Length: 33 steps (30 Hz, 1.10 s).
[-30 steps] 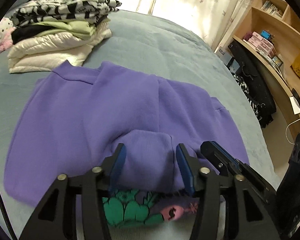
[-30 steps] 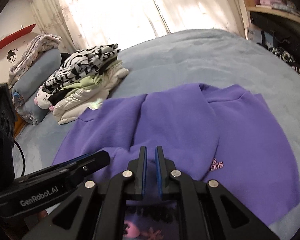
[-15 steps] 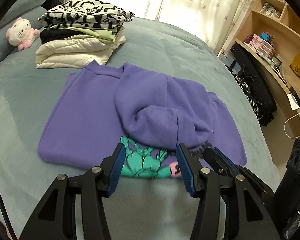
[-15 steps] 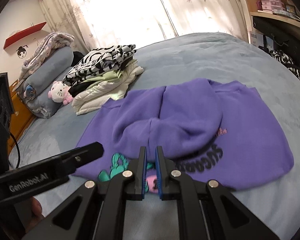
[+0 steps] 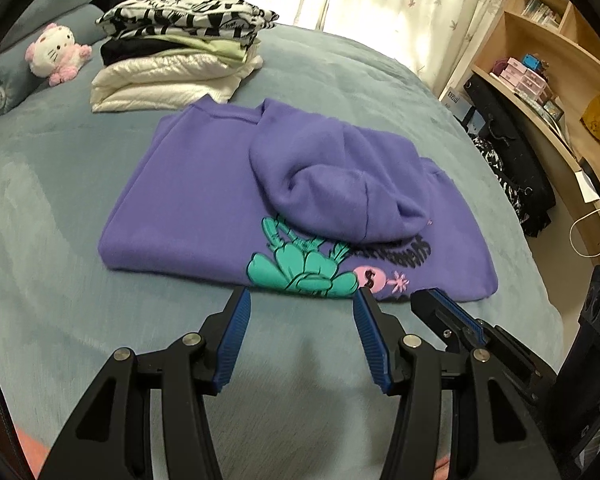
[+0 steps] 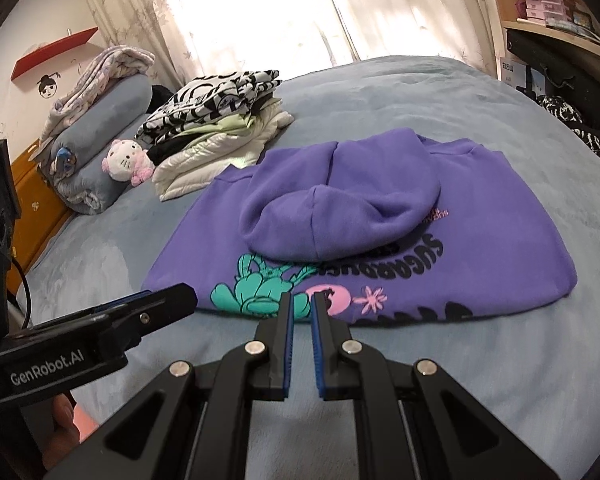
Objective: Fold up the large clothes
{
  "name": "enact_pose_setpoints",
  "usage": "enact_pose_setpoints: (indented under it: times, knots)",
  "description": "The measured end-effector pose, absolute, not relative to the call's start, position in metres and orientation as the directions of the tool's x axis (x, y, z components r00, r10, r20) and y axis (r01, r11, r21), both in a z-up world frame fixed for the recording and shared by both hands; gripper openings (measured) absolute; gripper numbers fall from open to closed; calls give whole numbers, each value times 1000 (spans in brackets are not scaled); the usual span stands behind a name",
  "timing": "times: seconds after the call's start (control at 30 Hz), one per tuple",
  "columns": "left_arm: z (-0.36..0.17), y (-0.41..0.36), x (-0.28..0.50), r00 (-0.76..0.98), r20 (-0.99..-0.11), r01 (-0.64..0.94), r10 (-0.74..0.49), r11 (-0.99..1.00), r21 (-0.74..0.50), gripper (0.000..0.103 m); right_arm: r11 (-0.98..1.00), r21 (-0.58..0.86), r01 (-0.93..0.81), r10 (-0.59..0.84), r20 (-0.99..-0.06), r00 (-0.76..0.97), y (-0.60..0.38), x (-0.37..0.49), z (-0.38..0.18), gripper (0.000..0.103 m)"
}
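A purple hoodie [image 5: 204, 200] lies folded on the blue-grey bed, its hood [image 5: 332, 188] laid on top and a teal and pink print near the front edge. It also shows in the right wrist view [image 6: 480, 236]. My left gripper [image 5: 302, 300] is open and empty, just in front of the hoodie's near edge. My right gripper [image 6: 301, 300] is nearly shut with a narrow gap and holds nothing, also just short of the near edge. The right gripper [image 5: 452, 312] shows beside the left one, and the left gripper [image 6: 140, 312] shows in the right wrist view.
A stack of folded clothes [image 5: 180, 52] sits at the far left of the bed [image 5: 60, 264], with a pink and white plush toy [image 5: 54, 54] beside it. Rolled bedding [image 6: 96, 148] lies further left. Shelves and a desk [image 5: 560, 92] stand to the right.
Both grippers have pulled back from the hoodie toward me. The hoodie now lies whole in view with its print uncovered. The left jaws stay open, the right jaws stay nearly shut.
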<state>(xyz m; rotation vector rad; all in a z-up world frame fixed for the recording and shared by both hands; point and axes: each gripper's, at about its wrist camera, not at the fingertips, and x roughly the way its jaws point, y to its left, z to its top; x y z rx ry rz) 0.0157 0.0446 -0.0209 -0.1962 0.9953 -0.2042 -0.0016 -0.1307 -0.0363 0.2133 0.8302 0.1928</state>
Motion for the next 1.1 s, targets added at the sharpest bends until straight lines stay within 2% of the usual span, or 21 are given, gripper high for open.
enact_pose_setpoints:
  times: [0.33, 0.43, 0.5, 0.83, 1.1]
  knots:
    - [-44, 62, 16, 482, -827, 49, -289, 951, -304, 52, 964, 249, -92, 249, -729, 637, -126, -5, -46, 8]
    - [-55, 68, 19, 463, -825, 35, -325, 936, -350, 59, 965, 247, -91, 247, -735, 631, -126, -3, -50, 8]
    - [-62, 73, 21, 456, -816, 20, -356, 921, -390, 64, 967, 239, -91, 242, -739, 629, -126, -2, -53, 8]
    - [-105, 110, 46, 463, -745, -119, -481, 799, -590, 65, 968, 228, -107, 244, -743, 624, -122, 15, -61, 8]
    - [-126, 122, 80, 519, -718, -158, -464, 773, -614, 65, 967, 219, -129, 250, -724, 643, -119, 53, -55, 8]
